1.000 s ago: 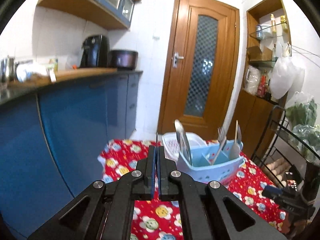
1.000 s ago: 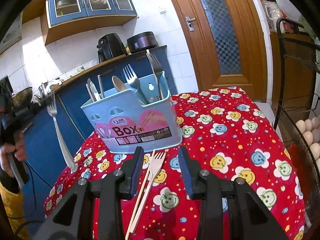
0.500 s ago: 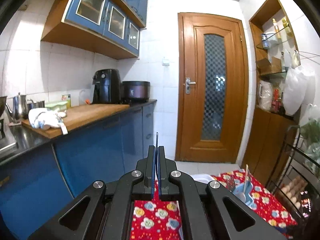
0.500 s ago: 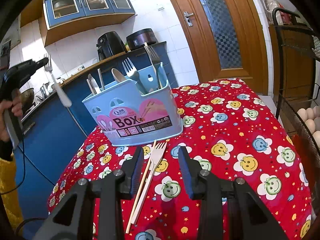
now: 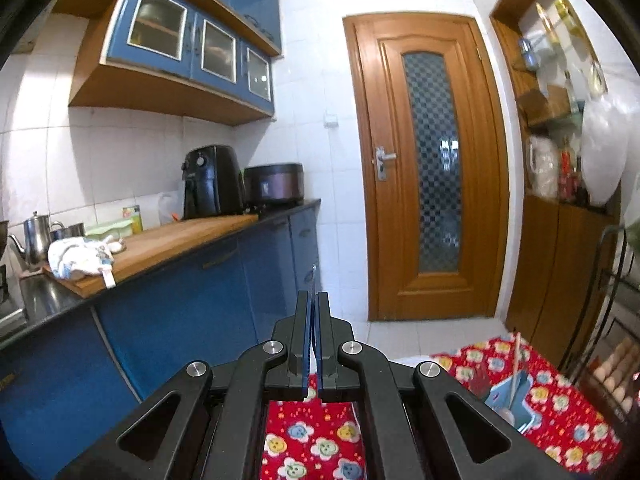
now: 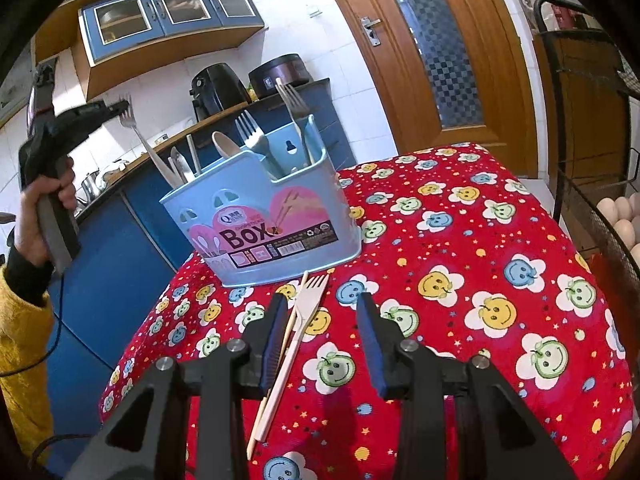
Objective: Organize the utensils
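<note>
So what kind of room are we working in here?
A home kitchen, most likely: blue wall cabinets above a counter holding an air fryer, beside a wooden door.

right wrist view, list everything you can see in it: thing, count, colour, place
utensil box: one, light blue, on the tablecloth's far left part
forks in the box: two, metal, standing in its back compartments
spoon in the box: one, beige, standing near its middle
wooden fork: one, pale, flat on the cloth in front of the box
chopstick: one, pale, lying beside the wooden fork
tablecloth: one, red with smiley flowers, over the table
air fryer: one, black, on the counter
rice cooker: one, dark, beside the air fryer
eggs: several, pale, in the wire rack at right
metal fork: one, silver, gripped by the left gripper
left gripper: shut on the metal fork, raised at left
right gripper: open, over the wooden fork
</note>
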`<act>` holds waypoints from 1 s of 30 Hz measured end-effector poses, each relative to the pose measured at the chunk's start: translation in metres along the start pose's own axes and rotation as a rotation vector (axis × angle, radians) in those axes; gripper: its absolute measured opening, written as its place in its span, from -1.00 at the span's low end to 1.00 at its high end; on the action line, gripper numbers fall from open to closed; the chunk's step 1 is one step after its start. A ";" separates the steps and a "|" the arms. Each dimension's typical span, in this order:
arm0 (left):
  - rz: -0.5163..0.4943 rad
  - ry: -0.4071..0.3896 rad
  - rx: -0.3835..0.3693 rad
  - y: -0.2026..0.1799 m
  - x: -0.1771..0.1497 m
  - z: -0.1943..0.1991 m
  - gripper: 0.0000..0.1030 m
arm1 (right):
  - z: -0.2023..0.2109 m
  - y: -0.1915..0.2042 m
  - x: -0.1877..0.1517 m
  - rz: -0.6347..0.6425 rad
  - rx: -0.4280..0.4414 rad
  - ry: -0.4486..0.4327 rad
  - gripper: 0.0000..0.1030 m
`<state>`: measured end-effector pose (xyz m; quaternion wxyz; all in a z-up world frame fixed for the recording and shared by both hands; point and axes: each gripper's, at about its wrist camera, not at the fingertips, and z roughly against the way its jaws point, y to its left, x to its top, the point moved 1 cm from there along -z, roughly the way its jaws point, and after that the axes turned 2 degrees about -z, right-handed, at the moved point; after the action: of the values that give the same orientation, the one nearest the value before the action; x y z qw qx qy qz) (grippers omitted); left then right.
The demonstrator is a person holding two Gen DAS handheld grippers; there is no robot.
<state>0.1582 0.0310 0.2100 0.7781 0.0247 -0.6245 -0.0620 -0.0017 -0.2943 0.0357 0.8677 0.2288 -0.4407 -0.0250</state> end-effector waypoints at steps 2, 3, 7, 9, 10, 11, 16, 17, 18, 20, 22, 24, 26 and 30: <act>-0.004 0.021 -0.004 -0.004 -0.010 -0.006 -0.98 | -0.001 -0.002 0.000 -0.003 0.000 0.002 -0.25; -0.004 0.033 -0.008 -0.006 -0.015 -0.010 -0.98 | -0.001 -0.002 -0.001 -0.004 0.000 0.002 -0.25; -0.002 0.072 -0.016 -0.011 -0.034 -0.021 -0.97 | -0.003 -0.004 -0.002 -0.009 0.003 0.007 -0.25; -0.001 0.087 -0.027 -0.014 -0.044 -0.025 -0.97 | -0.004 -0.004 -0.003 -0.009 0.002 0.009 -0.25; -0.002 0.090 -0.030 -0.016 -0.046 -0.027 -0.97 | -0.004 -0.004 -0.003 -0.009 0.002 0.010 -0.25; -0.005 0.093 -0.031 -0.018 -0.050 -0.027 -0.97 | -0.004 -0.003 -0.003 -0.009 0.003 0.011 -0.25; -0.016 0.120 -0.058 -0.025 -0.063 -0.032 -0.95 | -0.005 -0.003 -0.003 -0.010 -0.001 0.012 -0.25; -0.012 0.132 -0.070 -0.026 -0.065 -0.034 -0.93 | -0.004 -0.003 -0.003 -0.009 0.000 0.010 -0.25; -0.004 0.149 -0.081 -0.027 -0.067 -0.036 -0.90 | -0.004 -0.003 -0.003 -0.010 0.001 0.009 -0.25; 0.012 0.162 -0.090 -0.025 -0.069 -0.037 -0.89 | -0.004 -0.003 -0.003 -0.011 0.002 0.009 -0.25; 0.027 0.175 -0.110 -0.025 -0.069 -0.037 -0.89 | -0.004 -0.003 -0.003 -0.011 0.001 0.011 -0.25; 0.023 0.177 -0.121 -0.027 -0.067 -0.034 -0.89 | -0.003 -0.003 -0.003 -0.010 0.001 0.009 -0.25; 0.015 0.172 -0.127 -0.027 -0.064 -0.030 -0.82 | -0.003 -0.003 -0.003 -0.012 0.001 0.007 -0.25; 0.029 0.148 -0.146 -0.025 -0.054 -0.017 -0.55 | -0.001 -0.002 -0.004 -0.014 0.004 0.002 -0.25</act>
<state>0.1613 0.0123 0.1508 0.8227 -0.0364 -0.5595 -0.0942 -0.0030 -0.2954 0.0315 0.8674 0.2335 -0.4384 -0.0298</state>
